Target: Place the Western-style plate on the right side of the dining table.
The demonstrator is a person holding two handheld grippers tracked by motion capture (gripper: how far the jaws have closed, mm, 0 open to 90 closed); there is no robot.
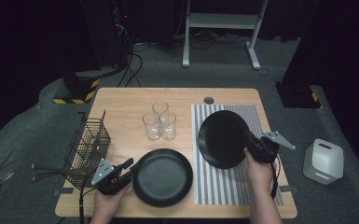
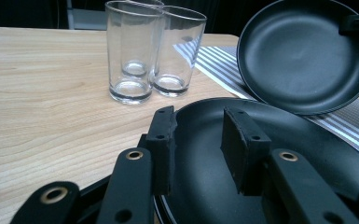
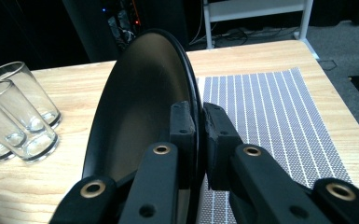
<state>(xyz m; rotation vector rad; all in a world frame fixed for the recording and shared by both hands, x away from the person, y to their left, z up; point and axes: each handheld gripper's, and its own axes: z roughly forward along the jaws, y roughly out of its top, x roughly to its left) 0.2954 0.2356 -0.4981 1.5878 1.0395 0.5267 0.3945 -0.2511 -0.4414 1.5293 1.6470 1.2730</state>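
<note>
A black plate (image 1: 163,179) lies flat on the wooden table (image 1: 121,105) near the front. My left gripper (image 1: 130,167) sits at its left rim. In the left gripper view the jaws (image 2: 200,126) stand open astride the rim of that plate (image 2: 205,186), one outside and one inside, with a clear gap. A second black plate (image 1: 221,137) is tilted up on edge over the striped placemat (image 1: 224,186). My right gripper (image 1: 249,143) is shut on its right rim. The right gripper view shows both pads (image 3: 199,114) pinching the thin rim of this plate (image 3: 140,107).
Three clear glasses (image 1: 160,122) stand together behind the plates, at mid-table. A black wire basket (image 1: 87,144) sits at the table's left edge. A white box-like device (image 1: 323,161) rests on the floor to the right.
</note>
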